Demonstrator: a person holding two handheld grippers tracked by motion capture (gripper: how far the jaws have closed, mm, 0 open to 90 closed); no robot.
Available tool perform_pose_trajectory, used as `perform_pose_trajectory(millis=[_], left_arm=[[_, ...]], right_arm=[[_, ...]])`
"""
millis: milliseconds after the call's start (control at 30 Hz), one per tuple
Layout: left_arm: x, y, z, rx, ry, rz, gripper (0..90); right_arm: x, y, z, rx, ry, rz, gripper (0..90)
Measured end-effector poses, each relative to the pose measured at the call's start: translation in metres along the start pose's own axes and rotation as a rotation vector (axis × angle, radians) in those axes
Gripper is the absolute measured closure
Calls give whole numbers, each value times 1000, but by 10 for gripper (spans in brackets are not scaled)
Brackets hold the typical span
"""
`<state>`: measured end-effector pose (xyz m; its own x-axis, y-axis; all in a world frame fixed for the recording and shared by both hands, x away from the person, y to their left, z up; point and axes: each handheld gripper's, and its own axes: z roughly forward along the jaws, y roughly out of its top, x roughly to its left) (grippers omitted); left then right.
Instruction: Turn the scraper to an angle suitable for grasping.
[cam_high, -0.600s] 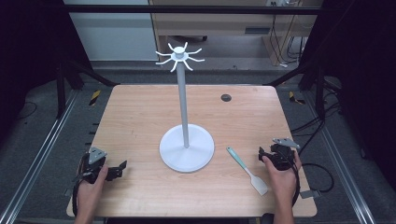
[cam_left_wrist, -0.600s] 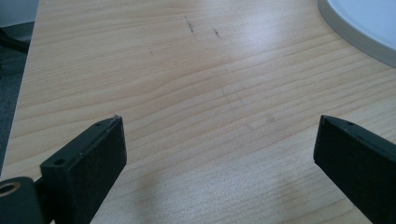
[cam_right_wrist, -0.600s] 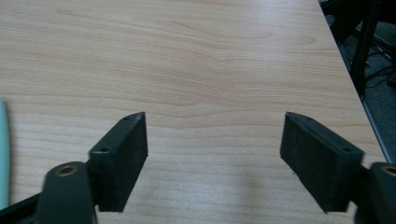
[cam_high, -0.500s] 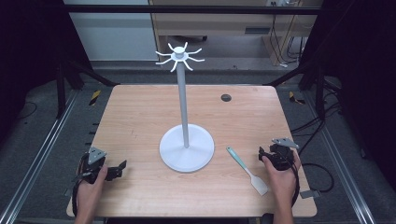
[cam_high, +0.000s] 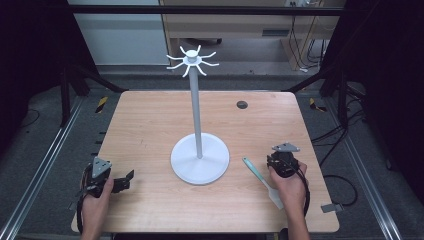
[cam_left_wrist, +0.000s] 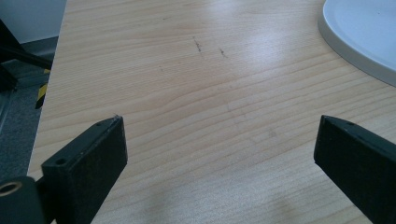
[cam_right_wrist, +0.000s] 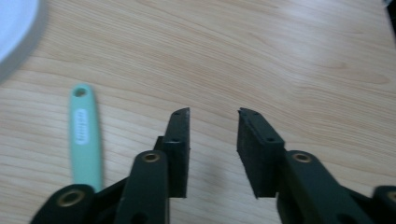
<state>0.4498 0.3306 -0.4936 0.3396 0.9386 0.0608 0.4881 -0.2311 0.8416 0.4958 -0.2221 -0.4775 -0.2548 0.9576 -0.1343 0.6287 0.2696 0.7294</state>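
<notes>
A white stand with a round base (cam_high: 200, 162) and a tall pole topped by curved hooks (cam_high: 191, 60) rises at the table's middle. A spatula (cam_high: 255, 170) with a teal handle and a white blade lies right of the base. The teal handle (cam_right_wrist: 84, 135) appears just left of my right gripper's jaws. My right gripper (cam_high: 281, 161) (cam_right_wrist: 214, 114) rests beside the spatula, its jaws apart over bare wood. At the front left, my left gripper (cam_high: 125, 181) (cam_left_wrist: 219, 140) stands wide open with nothing between its jaws, pointing toward the base (cam_left_wrist: 364, 32).
The wooden table (cam_high: 150, 125) has a small dark round hole (cam_high: 242, 104) at the back right. Metal rails and cables run along the floor on both sides. A cable trails off the right gripper past the table's right edge (cam_high: 320, 180).
My right gripper has shifted a little to the left, closer to the spatula. The left gripper, the stand and the spatula have stayed put.
</notes>
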Motion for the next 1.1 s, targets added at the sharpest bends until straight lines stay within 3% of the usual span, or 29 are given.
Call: perform_pose_trajectory(millis=[300,500,800,1100], left_arm=[[-2,0,-1,-9,5,0,24],[-2,0,1,-4,5,0,25],[-2,1,-1,-13,8,-3,22],[-5,2,0,-10,0,6,23]], right_arm=[[14,9,7,67,58,-48,806],[21,23,9,97,148,-67,894],[32,35,16,124,194,-98,900],[35,33,24,160,211,-98,900]])
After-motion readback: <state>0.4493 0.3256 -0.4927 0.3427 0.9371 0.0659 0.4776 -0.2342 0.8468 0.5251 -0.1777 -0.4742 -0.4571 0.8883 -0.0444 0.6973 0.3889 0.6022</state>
